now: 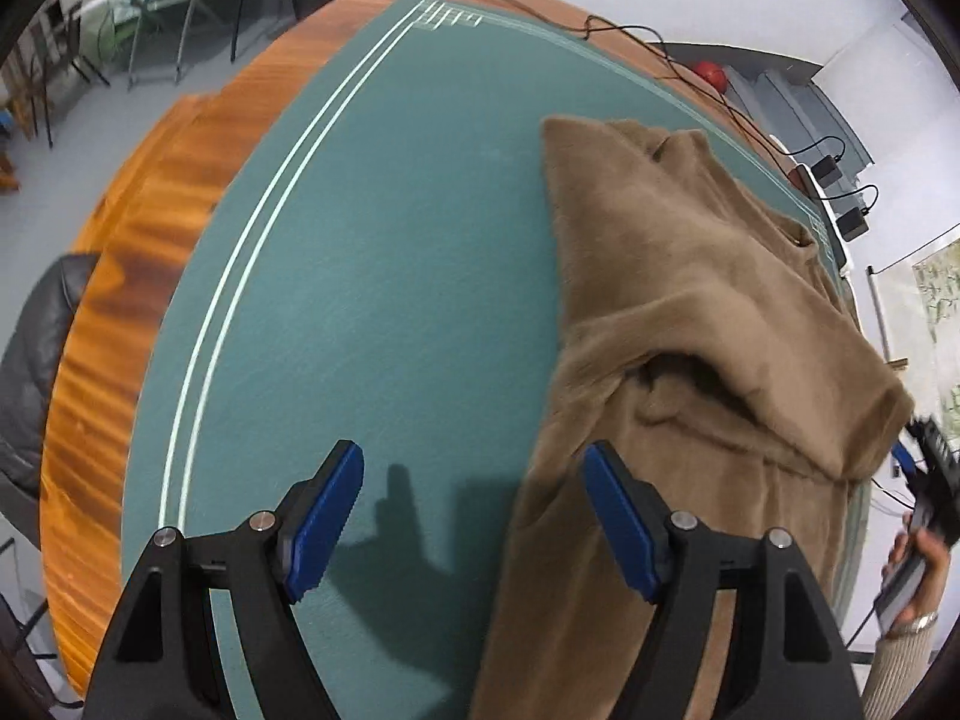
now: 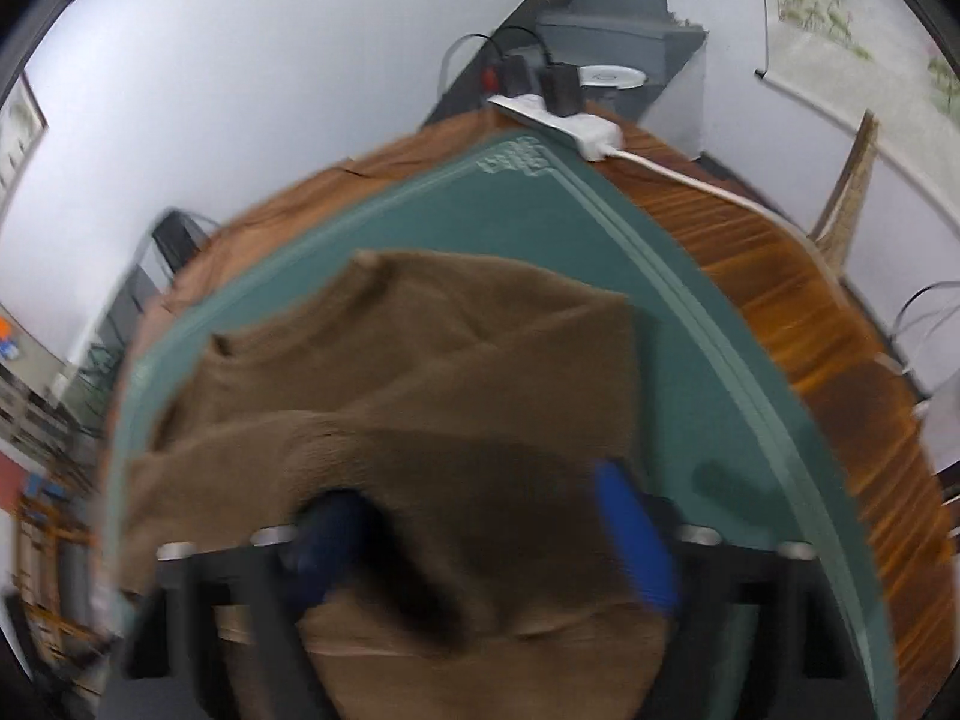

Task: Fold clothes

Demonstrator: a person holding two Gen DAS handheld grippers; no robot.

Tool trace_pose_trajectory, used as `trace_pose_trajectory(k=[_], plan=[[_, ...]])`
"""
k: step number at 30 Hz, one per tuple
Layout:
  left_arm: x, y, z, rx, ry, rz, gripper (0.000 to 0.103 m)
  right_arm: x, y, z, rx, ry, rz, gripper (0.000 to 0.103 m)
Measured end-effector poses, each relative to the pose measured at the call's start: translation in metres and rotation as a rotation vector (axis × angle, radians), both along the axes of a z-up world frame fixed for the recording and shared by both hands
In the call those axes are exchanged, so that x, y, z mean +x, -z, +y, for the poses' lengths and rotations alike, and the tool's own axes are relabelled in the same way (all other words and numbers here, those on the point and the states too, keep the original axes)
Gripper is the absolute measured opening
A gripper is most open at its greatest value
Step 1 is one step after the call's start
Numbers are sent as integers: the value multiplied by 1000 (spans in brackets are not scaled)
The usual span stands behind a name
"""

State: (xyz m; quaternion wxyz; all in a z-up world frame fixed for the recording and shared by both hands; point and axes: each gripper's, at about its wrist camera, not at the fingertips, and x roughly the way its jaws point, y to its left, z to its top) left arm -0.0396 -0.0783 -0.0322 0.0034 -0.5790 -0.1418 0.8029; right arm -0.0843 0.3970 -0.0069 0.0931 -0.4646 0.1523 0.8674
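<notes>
Left gripper (image 1: pixel 474 516): we are holding it above the green mat (image 1: pixel 372 276) with its blue fingers (image 1: pixel 327 519) spread wide and nothing between them. One finger is hanging over bare mat, the other over the near left edge of the brown sweater (image 1: pixel 690 276).

Moving right, we are seeing the sweater lying on the right part of the mat, which is covering the wooden table (image 1: pixel 120 276). The far part of the sweater is lying fairly flat. Nearer to us, a thick layer is doubled over the body, and a bulging pocket of fabric is showing at the crease. The near end is running down toward the lower edge of the view.

Right gripper (image 2: pixel 474 540): we are keeping it low at the near part of the sweater (image 2: pixel 420 360). Its fingers (image 2: pixel 636 540) are standing apart, and a hump of cloth is draping over the space between them and over the left finger. This view is blurred, so we cannot tell whether cloth is pinched. The person's hand (image 1: pixel 915 576) is showing at the far right of the left view.

Progress: we are judging the sweater partly folded. At least one layer is turned over; the result is loose and uneven, not a compact stack. Flattening the bulge and further folding are remaining.
</notes>
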Motion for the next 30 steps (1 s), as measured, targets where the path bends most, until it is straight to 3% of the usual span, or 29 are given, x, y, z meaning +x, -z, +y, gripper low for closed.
trace_pose_trajectory(k=[4,9,14,18,22,26,30], plan=[[-17,-7,13,-92,-30,17,79,11,-3,9,89,-23,16,83],[-48,-6,34,-189,-40,32,79,12,-22,-13,282,-103,102,83],[-59,20,51,-312,-7,-23,79,3,-17,-24,398,-198,52,83],[-59,29,56,-365,3,-15,82,1,1,1,369,-195,-59,83],[-59,15,51,-357,-7,-14,82,15,1,35,336,-96,-63,83],[-63,-4,46,-331,-20,12,82,26,-14,44,196,-84,35,84],[-85,-27,59,-273,-1,70,82,19,-19,11,89,-193,87,84]])
